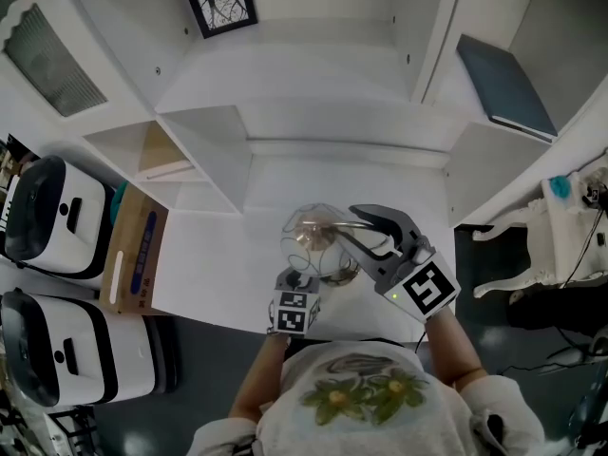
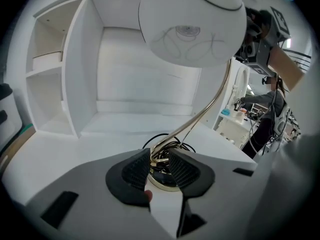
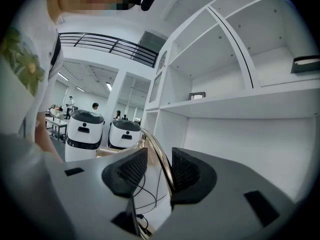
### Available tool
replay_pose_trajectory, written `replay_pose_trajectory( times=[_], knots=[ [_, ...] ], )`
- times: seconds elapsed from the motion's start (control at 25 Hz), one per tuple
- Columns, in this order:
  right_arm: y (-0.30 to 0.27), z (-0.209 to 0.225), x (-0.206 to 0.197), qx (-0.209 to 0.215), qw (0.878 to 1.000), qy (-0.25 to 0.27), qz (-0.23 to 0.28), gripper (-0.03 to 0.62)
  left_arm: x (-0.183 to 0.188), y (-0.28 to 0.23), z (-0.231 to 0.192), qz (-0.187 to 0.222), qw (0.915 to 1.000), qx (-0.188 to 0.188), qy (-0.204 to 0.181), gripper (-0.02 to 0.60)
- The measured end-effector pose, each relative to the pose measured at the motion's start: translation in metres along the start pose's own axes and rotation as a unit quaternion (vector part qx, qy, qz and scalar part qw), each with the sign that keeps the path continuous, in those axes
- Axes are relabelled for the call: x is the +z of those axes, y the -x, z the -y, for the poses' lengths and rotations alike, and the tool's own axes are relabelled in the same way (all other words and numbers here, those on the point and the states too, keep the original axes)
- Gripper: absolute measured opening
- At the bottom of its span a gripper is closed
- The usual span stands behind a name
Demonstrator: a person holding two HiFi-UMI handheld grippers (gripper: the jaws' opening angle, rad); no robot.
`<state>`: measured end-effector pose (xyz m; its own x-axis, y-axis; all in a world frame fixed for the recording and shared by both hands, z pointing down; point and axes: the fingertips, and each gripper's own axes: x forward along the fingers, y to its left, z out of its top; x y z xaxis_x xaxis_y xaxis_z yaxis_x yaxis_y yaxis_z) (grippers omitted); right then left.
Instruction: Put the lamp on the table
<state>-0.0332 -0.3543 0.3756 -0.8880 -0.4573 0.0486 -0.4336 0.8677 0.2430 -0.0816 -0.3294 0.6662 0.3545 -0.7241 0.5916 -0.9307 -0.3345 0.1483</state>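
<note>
The lamp has a pale globe shade (image 1: 313,231) (image 2: 192,24), a curved gold stem (image 2: 210,104) (image 3: 159,156) and a round base (image 2: 161,185) with a coiled black cable. The base rests on the white table (image 1: 228,264) (image 2: 75,144). My left gripper (image 1: 304,279) (image 2: 160,166) is low at the foot of the lamp, its pads pressed on the bottom of the stem just above the base. My right gripper (image 1: 350,224) (image 3: 160,171) sits higher, its jaws either side of the stem. A gap shows between the left pad and the stem.
White shelving rises behind the table, holding a framed picture (image 1: 220,0) and a dark flat book (image 1: 503,84). Two white machines (image 1: 52,217) and a cardboard box (image 1: 133,250) stand on the floor at the left. A white carved chair (image 1: 532,226) is at the right.
</note>
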Motion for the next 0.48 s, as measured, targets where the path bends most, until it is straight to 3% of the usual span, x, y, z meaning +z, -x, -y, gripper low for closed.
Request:
replay_pose_trajectory(
  times=[0.36,0.48],
  knots=[
    [0.018,0.006,0.009,-0.04,0.997,-0.05,0.045,0.144,0.008,0.027,0.01,0.023,0.9997,-0.005,0.004,0.109],
    [0.027,0.004,0.003,-0.043,0.997,-0.049,0.036,0.144,0.012,0.035,0.018,0.032,0.9994,-0.014,0.003,0.109]
  ],
)
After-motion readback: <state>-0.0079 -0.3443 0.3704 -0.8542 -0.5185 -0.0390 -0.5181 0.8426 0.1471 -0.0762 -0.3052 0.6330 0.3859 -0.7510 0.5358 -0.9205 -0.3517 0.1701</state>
